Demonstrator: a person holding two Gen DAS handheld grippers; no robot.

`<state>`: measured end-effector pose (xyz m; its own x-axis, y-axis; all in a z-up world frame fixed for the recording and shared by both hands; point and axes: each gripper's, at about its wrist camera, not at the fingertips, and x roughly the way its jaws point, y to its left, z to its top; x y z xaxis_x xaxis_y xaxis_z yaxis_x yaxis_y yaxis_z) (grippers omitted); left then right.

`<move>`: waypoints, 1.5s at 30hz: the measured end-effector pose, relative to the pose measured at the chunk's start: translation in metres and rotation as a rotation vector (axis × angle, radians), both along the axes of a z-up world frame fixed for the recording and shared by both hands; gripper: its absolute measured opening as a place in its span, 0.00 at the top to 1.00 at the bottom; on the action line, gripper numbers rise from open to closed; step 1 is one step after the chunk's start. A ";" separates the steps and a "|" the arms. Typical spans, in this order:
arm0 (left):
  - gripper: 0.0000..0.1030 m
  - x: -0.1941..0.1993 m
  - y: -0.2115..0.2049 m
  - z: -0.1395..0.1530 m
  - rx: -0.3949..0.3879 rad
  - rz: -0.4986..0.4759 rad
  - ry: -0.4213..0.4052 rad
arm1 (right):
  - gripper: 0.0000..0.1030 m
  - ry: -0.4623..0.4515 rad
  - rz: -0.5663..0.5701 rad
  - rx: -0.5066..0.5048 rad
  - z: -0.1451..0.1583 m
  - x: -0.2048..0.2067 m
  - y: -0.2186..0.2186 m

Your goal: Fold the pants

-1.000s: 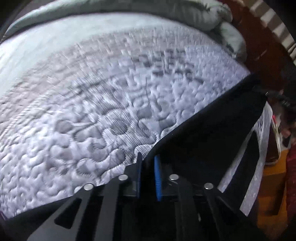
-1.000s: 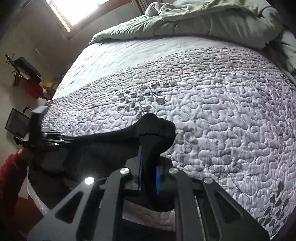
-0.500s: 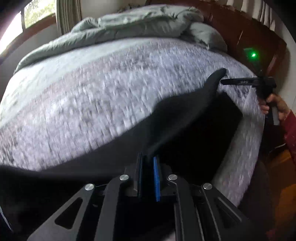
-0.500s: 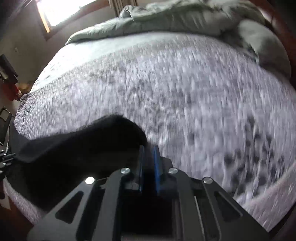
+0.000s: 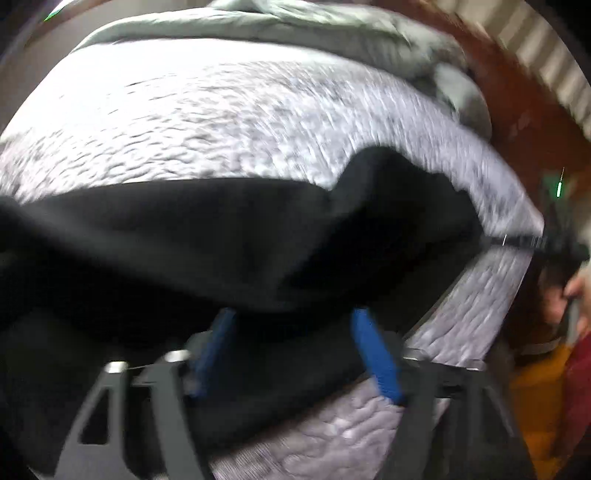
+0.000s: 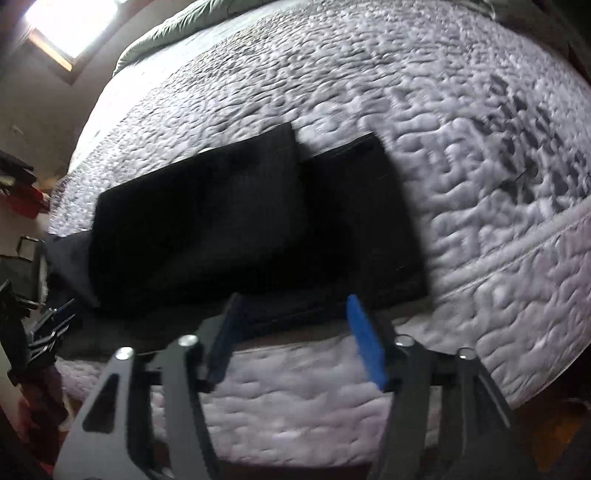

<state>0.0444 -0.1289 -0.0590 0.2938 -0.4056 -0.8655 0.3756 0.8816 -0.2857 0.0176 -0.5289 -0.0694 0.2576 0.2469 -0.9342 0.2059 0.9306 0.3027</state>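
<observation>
The black pants (image 5: 229, 240) lie in a wide dark band across the grey quilted bed (image 5: 221, 122). My left gripper (image 5: 295, 332) sits at their near edge with its jaws opening; the blue pads (image 5: 373, 354) stand apart and press nothing, with cloth lying between them. In the right wrist view the pants (image 6: 229, 221) lie folded over near the bed's front edge, both leg ends side by side at the far side. My right gripper (image 6: 295, 317) hovers at the near hem, jaws opening, blue pads (image 6: 365, 339) clear of the cloth.
A crumpled grey-green duvet (image 5: 295, 29) is heaped at the far end of the bed, by a wooden headboard (image 5: 517, 110). A window (image 6: 66, 29) glows at the upper left. The quilt (image 6: 480, 184) drops off at the front edge. A person's hand (image 5: 576, 295) shows at the right.
Both grippers were shut on the black cloth and carried it across the bed. Now both have let go, their jaws stand apart, and the pants lie doubled over on the quilt.
</observation>
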 end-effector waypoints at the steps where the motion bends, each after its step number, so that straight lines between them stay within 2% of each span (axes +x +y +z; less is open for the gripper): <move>1: 0.29 -0.001 0.007 0.006 -0.022 0.032 0.015 | 0.35 -0.001 -0.001 0.021 0.003 0.002 0.004; 2: 0.27 0.001 0.011 0.010 -0.033 0.052 0.029 | 0.28 -0.002 -0.004 0.048 0.006 0.008 0.010; 4: 0.25 0.007 0.021 0.013 -0.031 0.121 0.060 | 0.22 0.012 -0.010 0.085 0.007 0.016 0.018; 8: 0.25 0.025 0.039 0.003 -0.038 0.222 0.139 | 0.22 0.107 -0.027 0.128 -0.010 0.038 0.035; 9: 0.25 0.032 0.046 0.000 -0.061 0.253 0.161 | 0.22 0.122 -0.044 0.144 -0.014 0.041 0.036; 11: 0.25 0.041 0.055 -0.002 -0.082 0.299 0.186 | 0.21 0.141 -0.074 0.127 -0.019 0.048 0.035; 14: 0.25 0.065 0.065 -0.012 -0.035 0.380 0.247 | 0.20 0.162 -0.108 0.121 -0.026 0.054 0.032; 16: 0.26 0.078 0.070 -0.021 -0.039 0.407 0.288 | 0.20 0.171 -0.132 0.127 -0.031 0.059 0.030; 17: 0.28 0.082 0.073 -0.025 -0.038 0.420 0.305 | 0.19 0.173 -0.148 0.128 -0.032 0.062 0.030; 18: 0.36 0.084 0.075 -0.027 -0.042 0.427 0.312 | 0.19 0.172 -0.157 0.129 -0.033 0.064 0.029; 19: 0.43 0.086 0.075 -0.030 -0.057 0.427 0.316 | 0.21 0.167 -0.167 0.126 -0.032 0.066 0.029; 21: 0.70 0.084 0.079 -0.037 -0.071 0.454 0.347 | 0.33 0.162 -0.190 0.106 -0.030 0.070 0.028; 23: 0.83 0.079 0.084 -0.041 -0.091 0.481 0.362 | 0.58 0.159 -0.202 0.072 -0.027 0.073 0.027; 24: 0.88 0.075 0.088 -0.043 -0.101 0.492 0.360 | 0.66 0.150 -0.203 0.063 -0.025 0.073 0.026; 25: 0.89 0.073 0.089 -0.043 -0.110 0.496 0.355 | 0.85 0.141 -0.198 0.057 -0.023 0.074 0.024; 26: 0.92 0.071 0.090 -0.041 -0.121 0.497 0.347 | 0.95 0.123 -0.191 0.080 -0.020 0.074 0.023; 28: 0.94 0.062 0.092 -0.032 -0.116 0.483 0.301 | 0.95 0.100 -0.190 0.117 -0.013 0.071 0.020; 32: 0.95 0.039 0.080 -0.007 -0.074 0.431 0.172 | 0.96 0.026 -0.162 0.079 0.016 0.067 0.021; 34: 1.00 0.024 0.071 0.006 -0.059 0.397 0.123 | 0.96 -0.010 -0.186 0.059 0.026 0.064 0.010; 36: 1.00 -0.003 0.056 0.016 -0.058 0.336 0.095 | 0.96 -0.049 -0.216 0.045 0.042 0.056 -0.008; 37: 1.00 -0.012 0.048 0.016 -0.052 0.304 0.090 | 0.96 -0.060 -0.221 0.065 0.044 0.054 -0.016; 39: 1.00 -0.035 0.028 0.004 -0.046 0.228 0.130 | 0.96 -0.014 -0.238 0.084 0.034 0.052 -0.026; 43: 1.00 -0.048 0.021 -0.019 -0.070 0.207 0.207 | 0.96 0.084 -0.221 0.051 -0.002 0.036 -0.017; 45: 1.00 -0.039 0.026 -0.015 -0.078 0.220 0.213 | 0.95 0.104 -0.242 0.073 -0.020 0.021 -0.012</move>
<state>0.0056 -0.1031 -0.0745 0.1969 -0.4201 -0.8859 0.1031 0.9074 -0.4074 0.0390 -0.5407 -0.0893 0.2213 0.2575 -0.9406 0.4527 0.8271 0.3330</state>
